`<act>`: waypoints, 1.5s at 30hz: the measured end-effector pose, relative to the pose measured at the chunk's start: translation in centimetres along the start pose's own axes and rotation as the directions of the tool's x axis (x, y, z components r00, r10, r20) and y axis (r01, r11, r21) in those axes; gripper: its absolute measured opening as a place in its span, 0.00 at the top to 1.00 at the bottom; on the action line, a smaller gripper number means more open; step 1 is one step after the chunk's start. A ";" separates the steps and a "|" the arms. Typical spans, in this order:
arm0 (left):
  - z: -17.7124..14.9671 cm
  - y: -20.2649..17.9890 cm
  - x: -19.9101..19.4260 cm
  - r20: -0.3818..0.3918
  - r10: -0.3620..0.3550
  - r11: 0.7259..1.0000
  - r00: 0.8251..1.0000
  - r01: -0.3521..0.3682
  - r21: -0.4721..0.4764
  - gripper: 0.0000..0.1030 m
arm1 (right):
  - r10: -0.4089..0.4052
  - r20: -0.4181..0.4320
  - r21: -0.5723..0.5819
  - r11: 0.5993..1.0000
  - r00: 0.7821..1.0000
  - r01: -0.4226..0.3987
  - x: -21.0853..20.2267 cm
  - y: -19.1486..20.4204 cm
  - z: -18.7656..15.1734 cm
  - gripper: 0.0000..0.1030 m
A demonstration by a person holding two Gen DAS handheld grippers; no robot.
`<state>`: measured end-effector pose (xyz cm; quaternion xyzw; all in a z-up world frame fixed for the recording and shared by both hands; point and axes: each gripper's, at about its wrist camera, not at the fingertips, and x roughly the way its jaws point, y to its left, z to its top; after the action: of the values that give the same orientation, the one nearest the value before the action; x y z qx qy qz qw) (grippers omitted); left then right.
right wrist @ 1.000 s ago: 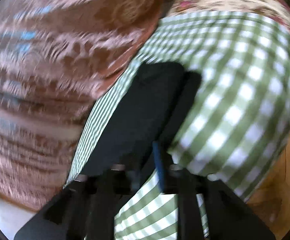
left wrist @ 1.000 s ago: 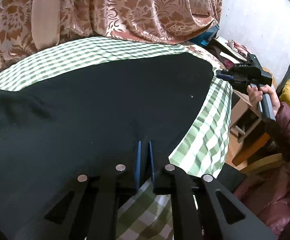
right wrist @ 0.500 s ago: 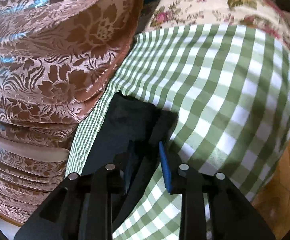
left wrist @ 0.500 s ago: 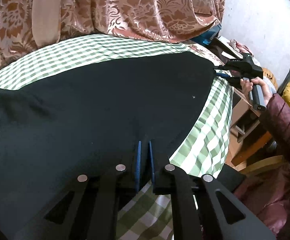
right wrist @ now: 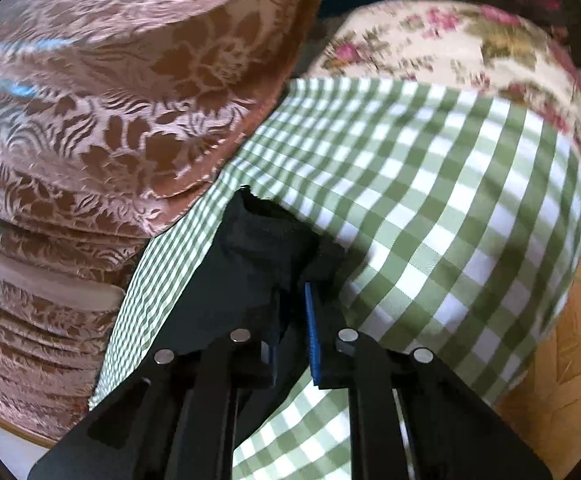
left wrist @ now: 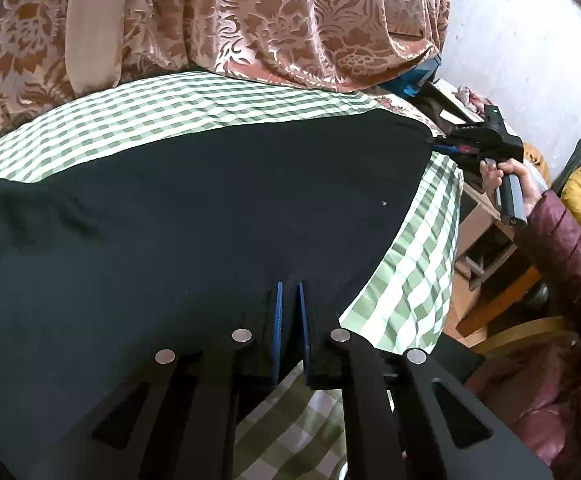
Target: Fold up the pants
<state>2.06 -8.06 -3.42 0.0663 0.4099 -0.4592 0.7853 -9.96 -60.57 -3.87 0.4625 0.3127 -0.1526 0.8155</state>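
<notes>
Closing just now, right gripper [right wrist: 292,312] pinches the pants [left wrist: 194,216] corner, lifted; fabric hides its left pad. Left gripper [left wrist: 289,304] clamps the hem at 6 o'clock.

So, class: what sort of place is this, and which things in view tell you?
Probably a lived-in room at home, not a lab: a green checked cloth covers the surface under the black pants, brown floral curtains hang behind, and a flowered cover lies beyond.

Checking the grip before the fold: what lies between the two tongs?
Only the black pants, spread flat on the checked cloth from the left tongs to the right tongs; the left wrist view shows it.
</notes>
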 end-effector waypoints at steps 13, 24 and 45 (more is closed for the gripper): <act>-1.3 0.3 0.1 -0.010 -0.028 0.999 1.000 0.028 -0.020 0.94 | -0.071 -0.026 0.044 0.996 0.997 0.072 1.3 -2.5 -0.6 0.89; -1.4 1.9 -2.5 0.068 -0.051 0.988 0.996 0.061 -0.140 0.85 | -0.043 0.042 0.066 0.997 0.998 0.040 -0.5 -2.6 0.7 0.59; -2.5 4.3 -1.9 0.026 0.045 0.972 0.999 -0.038 -0.230 0.85 | -0.161 0.019 -0.024 0.987 0.987 0.162 2.0 -2.0 0.0 0.81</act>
<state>3.50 -3.11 -4.85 -0.0232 0.4466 -0.3931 0.8034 -9.52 -61.49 -6.46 0.4241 0.3441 -0.2183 0.8087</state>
